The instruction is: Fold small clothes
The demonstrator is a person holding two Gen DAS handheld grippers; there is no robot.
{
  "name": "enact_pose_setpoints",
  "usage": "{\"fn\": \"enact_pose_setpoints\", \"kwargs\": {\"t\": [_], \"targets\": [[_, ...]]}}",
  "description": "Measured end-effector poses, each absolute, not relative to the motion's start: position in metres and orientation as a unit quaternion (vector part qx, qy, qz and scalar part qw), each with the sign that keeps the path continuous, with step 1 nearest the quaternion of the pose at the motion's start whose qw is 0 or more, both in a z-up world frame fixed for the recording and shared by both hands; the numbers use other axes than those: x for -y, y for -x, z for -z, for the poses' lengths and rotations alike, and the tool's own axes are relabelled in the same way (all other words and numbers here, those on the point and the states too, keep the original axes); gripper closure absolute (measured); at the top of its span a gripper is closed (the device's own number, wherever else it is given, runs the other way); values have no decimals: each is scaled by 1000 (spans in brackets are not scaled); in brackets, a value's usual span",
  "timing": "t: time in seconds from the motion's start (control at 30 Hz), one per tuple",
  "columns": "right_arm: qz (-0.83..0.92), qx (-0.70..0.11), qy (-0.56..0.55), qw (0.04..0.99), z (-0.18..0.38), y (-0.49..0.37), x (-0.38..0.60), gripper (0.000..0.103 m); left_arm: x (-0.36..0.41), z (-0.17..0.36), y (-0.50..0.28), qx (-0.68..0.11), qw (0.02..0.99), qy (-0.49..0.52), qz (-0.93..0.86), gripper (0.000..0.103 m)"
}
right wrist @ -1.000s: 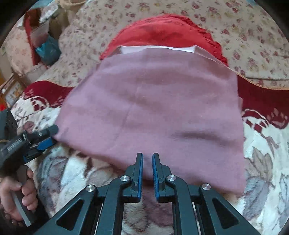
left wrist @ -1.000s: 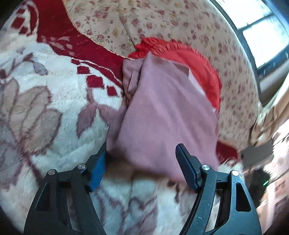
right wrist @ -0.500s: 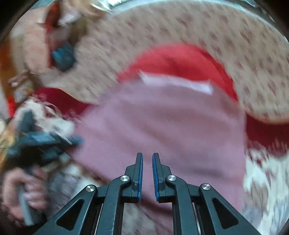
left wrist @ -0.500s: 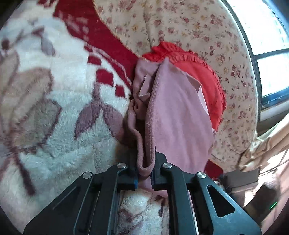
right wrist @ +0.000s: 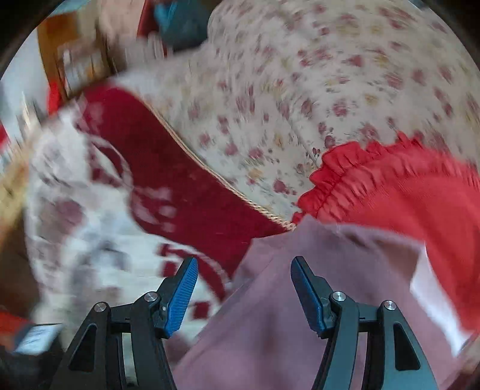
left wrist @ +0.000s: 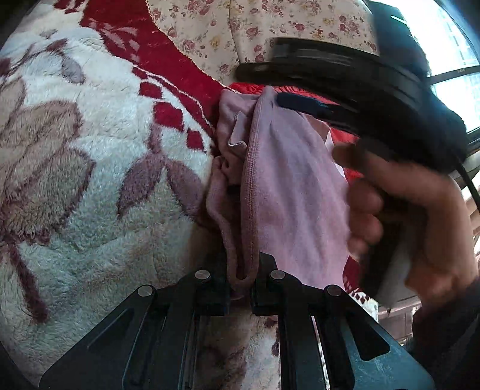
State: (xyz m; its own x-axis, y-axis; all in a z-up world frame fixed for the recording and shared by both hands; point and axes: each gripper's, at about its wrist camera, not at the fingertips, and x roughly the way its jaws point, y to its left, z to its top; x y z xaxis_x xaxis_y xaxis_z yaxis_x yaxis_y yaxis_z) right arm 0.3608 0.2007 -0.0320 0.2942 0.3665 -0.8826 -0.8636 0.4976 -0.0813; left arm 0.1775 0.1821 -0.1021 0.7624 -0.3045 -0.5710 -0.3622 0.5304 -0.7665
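A small dusty-pink garment (left wrist: 288, 186) lies on a fleecy white blanket with red and mauve flowers (left wrist: 75, 180). My left gripper (left wrist: 241, 280) is shut on the garment's near hemmed edge, which bunches between its fingers. My right gripper (right wrist: 243, 288) is open and hovers over the far left corner of the same pink garment (right wrist: 330, 300); it also shows in the left wrist view as a dark body (left wrist: 345, 78) held by a hand (left wrist: 414, 210) above the cloth. A red frilled garment (right wrist: 390, 186) lies under and beyond the pink one.
A floral cream sheet (right wrist: 300, 90) covers the surface beyond the blanket's red border (right wrist: 186, 180). Blurred furniture and a teal object (right wrist: 180, 21) stand at the far left. A bright window (left wrist: 450, 45) is at the right.
My left gripper closed on the pink garment's near edge and keeps hold. My right gripper, shut before, has opened and swung left and forward over the garment's far corner.
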Motion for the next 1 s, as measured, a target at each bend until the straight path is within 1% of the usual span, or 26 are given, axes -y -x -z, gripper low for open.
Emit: {"fn": "enact_pose_setpoints", "kwargs": {"t": [0.2, 0.33, 0.37, 0.4, 0.43, 0.5, 0.53, 0.7, 0.87, 0.9, 1.0], "targets": [[-353, -460, 367, 728, 77, -377, -226, 41, -190, 112, -177, -346, 784, 515, -9, 94], [-323, -473, 399, 717, 92, -382, -238, 41, -194, 113, -178, -348, 780, 521, -8, 94], [-314, -474, 405, 716, 94, -384, -239, 43, -195, 114, -179, -348, 779, 521, -8, 94], [-297, -474, 409, 721, 93, -387, -238, 57, -196, 114, -180, -348, 778, 522, -8, 94], [-280, -474, 411, 727, 92, -391, -237, 68, -197, 114, -180, -349, 778, 523, -7, 94], [-281, -488, 381, 733, 84, -398, -231, 84, -195, 113, -176, -349, 779, 520, -6, 94], [-284, -488, 370, 738, 78, -400, -226, 87, -198, 114, -175, -349, 781, 518, -5, 94], [-329, -479, 267, 769, 36, -403, -189, 89, -194, 104, -179, -345, 798, 495, 4, 95], [-350, -468, 162, 795, -6, -409, -132, 91, -181, 76, -176, -325, 826, 460, 31, 97], [-354, -466, 138, 800, -14, -411, -117, 97, -177, 70, -176, -319, 831, 454, 38, 97], [-360, -455, 78, 811, -30, -412, -74, 97, -160, 46, -178, -301, 855, 416, 74, 97]]}}
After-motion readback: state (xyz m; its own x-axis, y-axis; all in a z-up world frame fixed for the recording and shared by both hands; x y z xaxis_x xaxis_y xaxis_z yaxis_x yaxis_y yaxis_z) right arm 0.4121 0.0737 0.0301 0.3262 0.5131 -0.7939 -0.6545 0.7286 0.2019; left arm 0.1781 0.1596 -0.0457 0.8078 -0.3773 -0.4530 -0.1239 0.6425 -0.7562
